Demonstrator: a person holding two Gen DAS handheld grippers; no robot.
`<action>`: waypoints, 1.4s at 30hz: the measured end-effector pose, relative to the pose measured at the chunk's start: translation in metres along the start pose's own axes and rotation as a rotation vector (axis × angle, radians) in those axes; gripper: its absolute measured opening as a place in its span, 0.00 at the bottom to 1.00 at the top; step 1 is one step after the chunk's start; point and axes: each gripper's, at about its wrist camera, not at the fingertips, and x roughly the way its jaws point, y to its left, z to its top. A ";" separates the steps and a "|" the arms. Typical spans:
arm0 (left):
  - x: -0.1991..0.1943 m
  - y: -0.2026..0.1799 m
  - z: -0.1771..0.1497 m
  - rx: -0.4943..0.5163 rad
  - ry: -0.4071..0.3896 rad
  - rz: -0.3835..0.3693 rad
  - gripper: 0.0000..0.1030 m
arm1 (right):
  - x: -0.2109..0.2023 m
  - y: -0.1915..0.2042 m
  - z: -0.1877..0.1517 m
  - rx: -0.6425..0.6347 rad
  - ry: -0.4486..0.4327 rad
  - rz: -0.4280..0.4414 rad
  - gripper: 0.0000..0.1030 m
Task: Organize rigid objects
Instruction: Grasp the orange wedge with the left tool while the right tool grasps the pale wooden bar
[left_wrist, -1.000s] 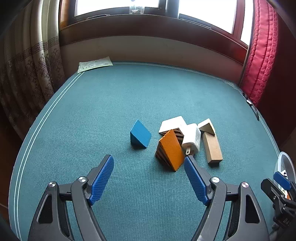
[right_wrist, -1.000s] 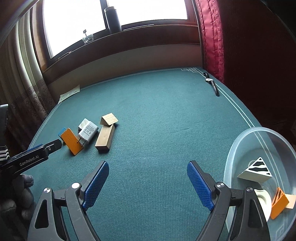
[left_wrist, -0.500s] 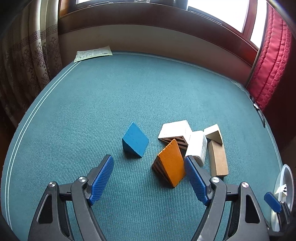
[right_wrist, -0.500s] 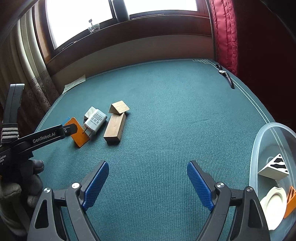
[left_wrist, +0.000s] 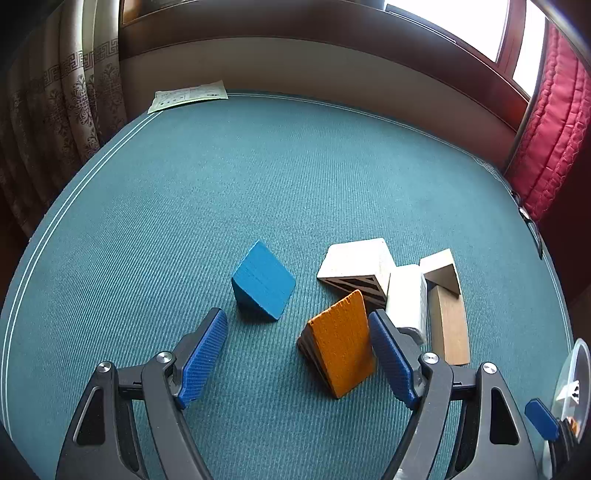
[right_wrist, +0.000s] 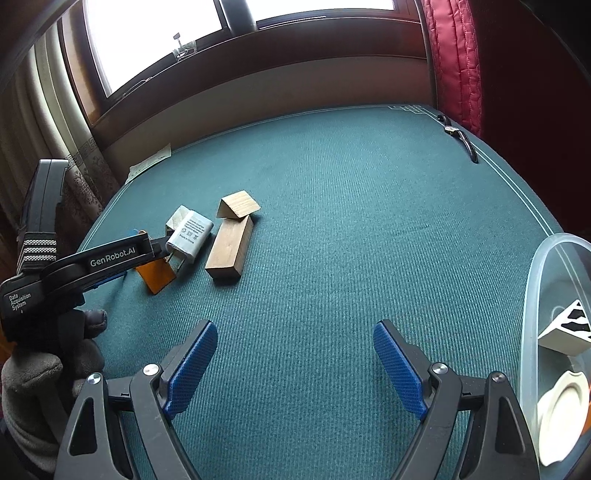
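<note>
Left gripper: jaws stand apart, nothing clamped. The orange wedge lies between them, hard against the right-hand pad; whether it touches that pad cannot be told, while the left-hand pad is well clear of it. The wedge lies on the green cloth with its ridge running near to far and leaning leftward. Judgement: this piece is the next pick, and the jaws want shifting rightward so it sits centred before they are brought together across its short width.

Right gripper: jaws wide apart over bare cloth, holding nothing. The clear tub sits just to its right, already containing a striped wedge and a pale round piece. Judgement: the tub is the collecting place, and the left hand is plainly the nearer to the loose pieces.

Farther out, left of the orange wedge and apart from it, stands the blue wedge. Beyond and right lie a white striped wedge, a white charger, a long plain wood block with its long axis near to far, and a small wood wedge at its far end.

At the far left edge rests a paper sheet.
</note>
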 end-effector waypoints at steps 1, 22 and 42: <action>-0.001 0.002 -0.002 0.001 -0.003 -0.003 0.77 | 0.000 0.000 0.000 0.002 0.000 0.000 0.87; -0.022 0.010 -0.018 0.046 -0.057 -0.119 0.33 | 0.000 0.015 0.007 -0.042 0.003 -0.021 0.87; -0.047 0.030 -0.022 -0.016 -0.143 -0.132 0.33 | 0.060 0.057 0.042 -0.150 0.040 -0.047 0.68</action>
